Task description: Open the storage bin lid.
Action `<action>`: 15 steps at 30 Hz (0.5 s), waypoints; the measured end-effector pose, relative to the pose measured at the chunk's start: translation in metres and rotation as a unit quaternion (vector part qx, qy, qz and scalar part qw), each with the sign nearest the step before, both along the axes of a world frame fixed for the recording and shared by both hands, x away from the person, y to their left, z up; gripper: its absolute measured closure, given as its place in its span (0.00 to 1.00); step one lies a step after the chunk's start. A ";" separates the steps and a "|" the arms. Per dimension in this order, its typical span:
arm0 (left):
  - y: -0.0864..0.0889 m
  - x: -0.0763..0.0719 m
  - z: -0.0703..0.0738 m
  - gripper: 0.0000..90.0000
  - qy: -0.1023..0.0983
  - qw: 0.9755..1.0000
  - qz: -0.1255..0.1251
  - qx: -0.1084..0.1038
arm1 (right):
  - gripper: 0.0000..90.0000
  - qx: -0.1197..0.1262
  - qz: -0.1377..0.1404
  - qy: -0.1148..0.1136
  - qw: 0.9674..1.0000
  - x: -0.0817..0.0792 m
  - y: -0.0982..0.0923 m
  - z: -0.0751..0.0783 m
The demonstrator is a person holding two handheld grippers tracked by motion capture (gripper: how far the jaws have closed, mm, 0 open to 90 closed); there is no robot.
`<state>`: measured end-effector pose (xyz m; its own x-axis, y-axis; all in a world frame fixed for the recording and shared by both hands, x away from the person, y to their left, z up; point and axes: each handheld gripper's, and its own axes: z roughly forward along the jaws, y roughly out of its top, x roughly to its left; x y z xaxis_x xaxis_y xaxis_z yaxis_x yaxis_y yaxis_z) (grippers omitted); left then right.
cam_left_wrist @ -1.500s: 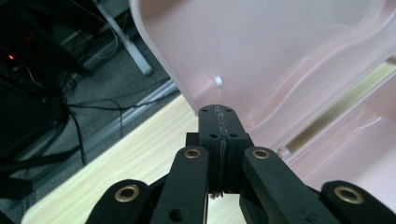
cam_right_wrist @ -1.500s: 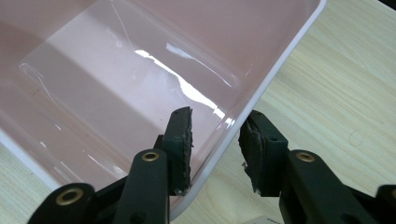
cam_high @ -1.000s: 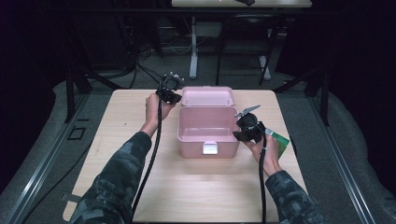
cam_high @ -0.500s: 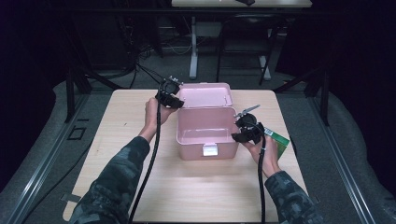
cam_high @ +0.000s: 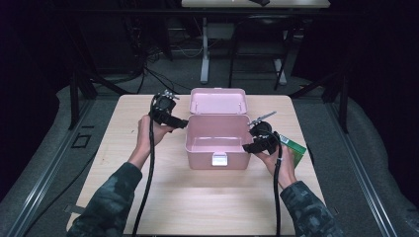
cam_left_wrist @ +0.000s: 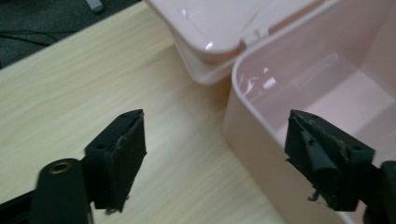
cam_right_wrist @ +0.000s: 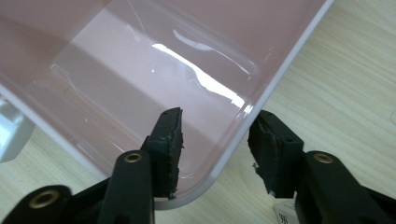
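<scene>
High view: an open pink box [cam_high: 217, 145] stands at the middle of the tabletop [cam_high: 123, 148], its lid [cam_high: 218, 101] folded back on the far side. The left gripper [cam_high: 182, 123] sits at the box's near-left corner; its fingers [cam_left_wrist: 119, 154] have just been opening and now stand wide, one over bare tabletop, the other over the box's interior, with the box wall between them and untouched. The right gripper [cam_high: 248, 146] is at the box's right wall; its fingers [cam_right_wrist: 169, 149] have just been opening and straddle the rim, one inside and one outside, with a gap to the wall on each side. A green packet [cam_high: 295, 149] lies just right of that hand.
</scene>
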<state>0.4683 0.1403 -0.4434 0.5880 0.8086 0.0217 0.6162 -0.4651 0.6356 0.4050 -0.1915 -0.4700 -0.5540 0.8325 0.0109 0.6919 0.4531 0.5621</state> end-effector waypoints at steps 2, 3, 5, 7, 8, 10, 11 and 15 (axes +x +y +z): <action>0.007 -0.009 -0.004 0.17 0.001 1.000 0.007 0.005 | 0.50 -0.003 0.003 -0.004 1.000 -0.001 0.001 0.002; 0.011 -0.013 -0.006 0.17 0.006 1.000 0.007 0.011 | 0.47 -0.001 0.007 -0.001 1.000 -0.001 0.000 0.004; 0.018 -0.019 -0.011 0.15 0.014 1.000 0.011 0.020 | 0.40 0.000 0.008 -0.008 1.000 -0.002 -0.001 0.007; 0.024 -0.025 -0.016 0.10 0.031 0.999 0.014 0.036 | 0.35 0.001 0.012 -0.009 1.000 -0.004 -0.003 0.010; 0.026 -0.028 -0.019 0.07 0.037 0.998 0.014 0.040 | 0.32 0.001 0.012 -0.011 1.000 -0.005 -0.004 0.012; 0.032 -0.034 -0.025 0.04 0.045 0.998 0.016 0.049 | 0.29 0.000 0.016 -0.014 1.000 -0.006 -0.007 0.016; 0.034 -0.037 -0.027 0.03 0.048 0.997 0.017 0.051 | 0.26 0.004 0.017 -0.014 1.000 -0.007 -0.009 0.017; 0.042 -0.046 -0.035 0.00 0.061 0.996 0.020 0.066 | 0.16 0.010 0.030 -0.017 0.999 -0.010 -0.013 0.024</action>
